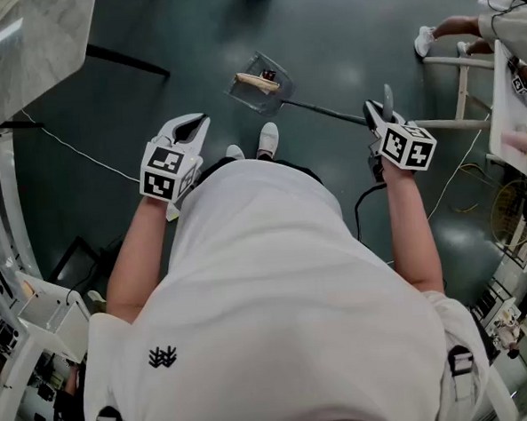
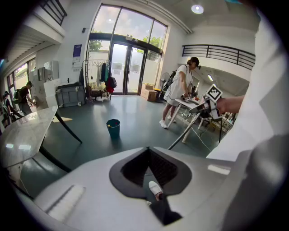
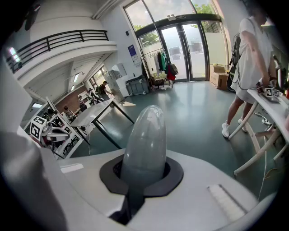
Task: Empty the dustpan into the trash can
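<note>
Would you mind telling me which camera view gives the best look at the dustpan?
The head view: the dustpan appears whole, pan holding debris, long handle running to the right claw. The right gripper view shows only the handle's grey end clamped; the left gripper view shows just a stretch of shaft.

Upper left: marble-topped table (image 1: 22, 51) on dark legs. Right edge: white trestle table (image 1: 512, 119), with a bystander in white (image 2: 177, 90) leaning over it. Far wall: glazed double doors (image 2: 121, 67), clothes rack (image 2: 100, 74) just beside. Overhead: railed balcony (image 2: 221, 51). Across the dark green floor (image 1: 342, 31): thin white cable (image 1: 77, 151).
</note>
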Demonstrator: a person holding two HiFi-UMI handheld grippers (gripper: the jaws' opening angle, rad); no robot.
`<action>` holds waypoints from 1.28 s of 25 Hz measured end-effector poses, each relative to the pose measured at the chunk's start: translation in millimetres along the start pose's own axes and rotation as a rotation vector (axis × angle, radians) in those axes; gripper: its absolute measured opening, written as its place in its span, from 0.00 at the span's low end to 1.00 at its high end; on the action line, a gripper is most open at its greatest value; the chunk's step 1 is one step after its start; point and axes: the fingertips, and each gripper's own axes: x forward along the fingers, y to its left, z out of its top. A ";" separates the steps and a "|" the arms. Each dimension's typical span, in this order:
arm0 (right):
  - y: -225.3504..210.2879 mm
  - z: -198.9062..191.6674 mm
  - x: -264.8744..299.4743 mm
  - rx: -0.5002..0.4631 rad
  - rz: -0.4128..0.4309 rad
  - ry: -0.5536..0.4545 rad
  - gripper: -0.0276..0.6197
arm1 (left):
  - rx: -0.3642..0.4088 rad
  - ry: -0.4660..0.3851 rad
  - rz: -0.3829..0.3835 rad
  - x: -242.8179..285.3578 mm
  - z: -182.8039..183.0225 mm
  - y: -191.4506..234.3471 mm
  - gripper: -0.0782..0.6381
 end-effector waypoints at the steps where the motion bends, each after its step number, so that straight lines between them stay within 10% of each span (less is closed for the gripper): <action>1: -3.6 3.9 3.5 -0.006 0.010 0.000 0.05 | 0.001 -0.003 -0.001 5.9 5.5 -1.6 0.19; 14: -31.4 52.2 41.5 0.016 -0.023 -0.008 0.05 | -0.001 -0.045 -0.027 49.8 76.0 45.5 0.19; 32: -39.7 236.7 121.2 0.145 -0.232 -0.119 0.05 | 0.161 -0.035 -0.223 108.7 183.2 227.0 0.19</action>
